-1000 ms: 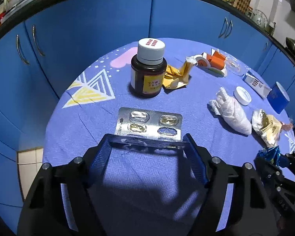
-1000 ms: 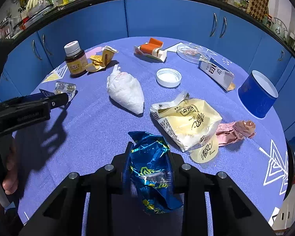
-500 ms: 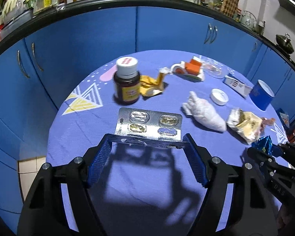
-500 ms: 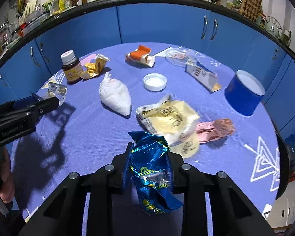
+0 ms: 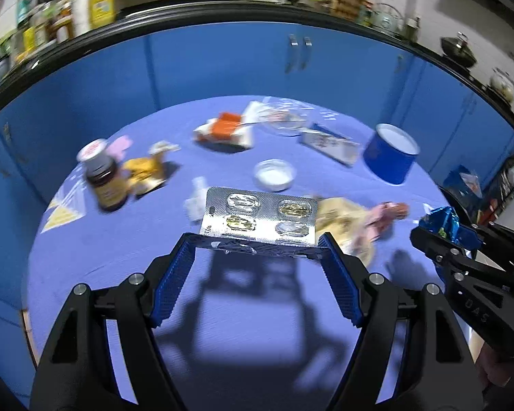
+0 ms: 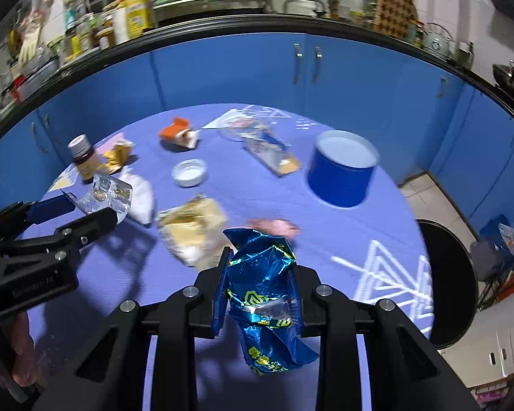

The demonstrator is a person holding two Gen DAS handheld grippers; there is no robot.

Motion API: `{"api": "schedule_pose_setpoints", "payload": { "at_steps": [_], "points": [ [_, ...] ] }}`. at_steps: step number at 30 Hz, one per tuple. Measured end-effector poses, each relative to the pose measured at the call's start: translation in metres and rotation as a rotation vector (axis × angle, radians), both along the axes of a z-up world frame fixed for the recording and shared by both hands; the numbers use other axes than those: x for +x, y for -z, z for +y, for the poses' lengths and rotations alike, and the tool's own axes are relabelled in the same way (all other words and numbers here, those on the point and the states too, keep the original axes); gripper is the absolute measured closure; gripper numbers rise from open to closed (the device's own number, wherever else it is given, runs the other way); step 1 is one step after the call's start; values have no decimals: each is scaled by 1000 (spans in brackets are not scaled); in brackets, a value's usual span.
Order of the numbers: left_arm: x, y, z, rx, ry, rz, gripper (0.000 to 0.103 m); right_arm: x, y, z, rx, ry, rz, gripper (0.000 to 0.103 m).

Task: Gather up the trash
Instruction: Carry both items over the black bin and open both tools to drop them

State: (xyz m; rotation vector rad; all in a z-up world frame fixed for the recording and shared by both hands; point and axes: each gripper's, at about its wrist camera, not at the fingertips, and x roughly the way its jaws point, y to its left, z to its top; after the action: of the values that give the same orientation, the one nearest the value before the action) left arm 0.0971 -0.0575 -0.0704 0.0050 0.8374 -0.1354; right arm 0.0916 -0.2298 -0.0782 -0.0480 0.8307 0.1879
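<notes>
My left gripper (image 5: 258,245) is shut on a silver blister pack (image 5: 260,217) and holds it above the round blue table (image 5: 222,308). It also shows in the right wrist view (image 6: 85,212), with the pack (image 6: 108,195). My right gripper (image 6: 258,263) is shut on a crumpled blue foil wrapper (image 6: 262,294), lifted off the table; the wrapper shows at the right of the left wrist view (image 5: 443,222). On the table lie a yellow wrapper (image 6: 192,226), a white bag (image 6: 140,195), a pink wrapper (image 6: 274,226) and a yellow packet (image 6: 118,152).
A blue round tub (image 6: 341,167) stands at the right. A brown pill bottle (image 6: 82,157), white lid (image 6: 189,172), orange-white box (image 6: 178,133), flat carton (image 6: 270,154) and clear plastic lid (image 6: 243,128) sit toward the back. A black stool (image 6: 445,284) stands right of the table. Blue cabinets (image 6: 222,78) lie behind.
Both grippers have risen and swung right with their loads. The table items now look smaller and farther, and the blue tub has come into the left wrist view.
</notes>
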Motion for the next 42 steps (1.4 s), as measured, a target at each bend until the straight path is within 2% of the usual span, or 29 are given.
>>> {"api": "schedule_pose_setpoints", "payload": {
  "at_steps": [11,19,26,35,42],
  "points": [
    [34,-8,-106,23,146,-25,29,16,-3,-85,-20,107,-31,75],
    [59,-11,-179,43,245,-30,29,27,2,-151,13,200,-26,75],
    [80,-11,-237,61,329,-37,29,35,11,-191,32,246,-19,75],
    [105,-7,-294,71,410,-36,29,43,28,-219,50,277,9,75],
    [112,0,-320,89,448,-28,29,45,39,-226,37,280,20,74]
  ]
}}
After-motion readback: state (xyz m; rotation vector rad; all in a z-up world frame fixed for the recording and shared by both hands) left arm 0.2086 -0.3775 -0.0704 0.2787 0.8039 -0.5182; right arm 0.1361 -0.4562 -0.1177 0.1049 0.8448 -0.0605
